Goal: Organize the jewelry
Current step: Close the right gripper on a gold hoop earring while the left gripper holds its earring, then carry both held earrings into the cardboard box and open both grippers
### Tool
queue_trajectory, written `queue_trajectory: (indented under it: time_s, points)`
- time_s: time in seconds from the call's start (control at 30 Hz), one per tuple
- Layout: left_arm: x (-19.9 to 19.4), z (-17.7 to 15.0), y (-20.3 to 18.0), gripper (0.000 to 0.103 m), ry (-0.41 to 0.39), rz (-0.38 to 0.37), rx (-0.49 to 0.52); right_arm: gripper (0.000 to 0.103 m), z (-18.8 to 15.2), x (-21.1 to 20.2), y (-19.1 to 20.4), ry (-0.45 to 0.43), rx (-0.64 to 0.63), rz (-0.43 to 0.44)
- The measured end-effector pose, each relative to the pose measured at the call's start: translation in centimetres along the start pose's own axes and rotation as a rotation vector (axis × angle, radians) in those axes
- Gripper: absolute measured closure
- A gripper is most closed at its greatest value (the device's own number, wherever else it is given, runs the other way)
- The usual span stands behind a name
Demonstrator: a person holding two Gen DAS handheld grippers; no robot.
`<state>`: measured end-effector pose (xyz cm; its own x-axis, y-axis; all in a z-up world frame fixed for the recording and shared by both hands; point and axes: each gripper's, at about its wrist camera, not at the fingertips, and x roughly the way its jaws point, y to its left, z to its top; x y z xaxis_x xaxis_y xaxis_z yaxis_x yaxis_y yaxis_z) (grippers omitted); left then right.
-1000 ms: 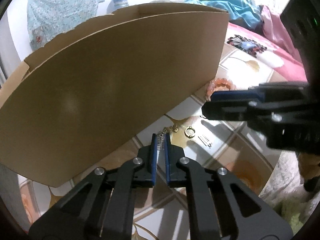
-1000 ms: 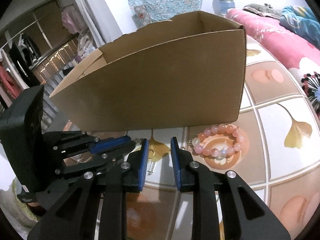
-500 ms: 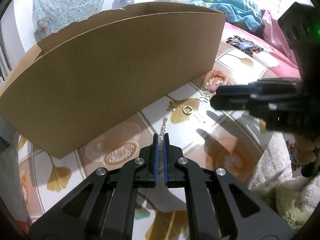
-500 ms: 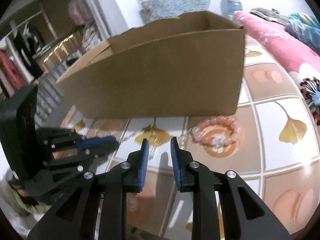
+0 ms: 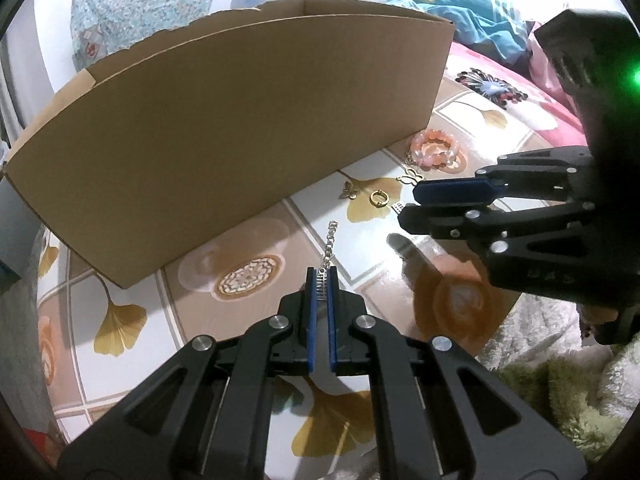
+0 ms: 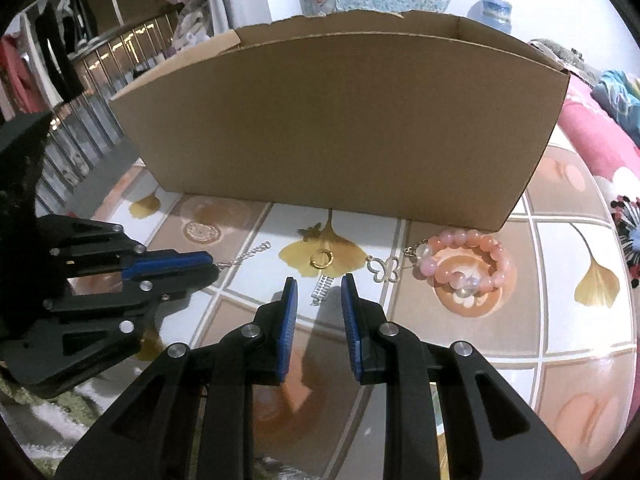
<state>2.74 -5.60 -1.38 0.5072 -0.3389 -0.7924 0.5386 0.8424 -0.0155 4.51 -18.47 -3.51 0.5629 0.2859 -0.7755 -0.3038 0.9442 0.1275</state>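
1. The left gripper (image 5: 321, 280) has its blue pads pressed together on one end of a silver chain (image 5: 329, 245); a small comb-like silver piece sits pinched between the pad tips.
2. The free length of the chain runs out past the fingertips toward the cardboard box (image 5: 224, 128) and ends in a small loop short of the box wall. Whether that free end rests on the tabletop (image 5: 120, 364) or hangs just above it cannot be told.
3. In the right wrist view the same chain (image 6: 246, 257) pokes out of the left gripper (image 6: 210, 266) at the left edge, pointing toward the middle of the table.
4. The right gripper (image 6: 319, 286) stands partly open, with a clear gap between its blue pads and nothing gripped.
5. A small silver comb-like earring (image 6: 323, 289) lies on the table in line with that gap, just beyond the fingertips; the pads do not touch it.
6. A gold ring (image 6: 322, 259) lies a little farther on, on a yellow ginkgo-leaf print, between the earring and the box.
7. A butterfly-outline charm (image 6: 385, 270) lies to the right of the ring, linked toward a pink bead bracelet (image 6: 466, 260) coiled near the box's right corner.
8. A small dark gold butterfly piece (image 6: 310, 232) lies close to the foot of the box wall.
9. The box (image 6: 340, 128) stands upright with its top open behind all the jewelry.
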Motion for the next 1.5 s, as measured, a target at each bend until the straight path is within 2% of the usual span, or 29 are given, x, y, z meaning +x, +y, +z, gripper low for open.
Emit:
queue_trajectory:
  time_s: [0.1,0.17,0.33,0.77,1.0,1.13,1.33,1.43,1.5]
  points:
    - [0.1,0.0,-0.1,0.099,-0.004,-0.005,0.000,0.082,0.1,0.3,0.3,0.004,-0.014,-0.022]
    - [0.1,0.0,0.0,0.099,-0.006,-0.008,-0.001,0.089,0.2,0.4,0.4,0.008,-0.017,-0.039]
    - [0.1,0.0,0.1,0.099,-0.008,-0.016,-0.004,0.098,0.4,0.5,0.1,0.022,-0.002,-0.036]
    - [0.0,0.0,0.4,0.099,-0.015,-0.019,-0.009,0.098,0.2,-0.6,-0.8,0.006,0.037,0.006]
    - [-1.4,0.6,0.4,0.099,-0.058,-0.022,-0.007,0.098,0.4,-2.7,-1.6,-0.039,0.059,0.044]
    - [-3.5,1.8,0.7,0.099,-0.116,-0.067,-0.036,0.098,1.1,-4.3,-1.5,-0.091,0.057,0.063]
    - [-7.9,4.8,0.1,0.099,-0.248,-0.031,0.030,0.098,3.0,-7.1,-1.4,-0.200,0.044,0.131]
    - [-10.4,7.0,0.6,0.099,-0.320,-0.042,0.038,0.098,4.7,-8.6,-1.1,-0.274,0.014,0.155]
    - [-11.2,8.2,1.2,0.099,-0.342,-0.050,0.036,0.098,6.2,-9.7,-1.2,-0.327,-0.008,0.171]
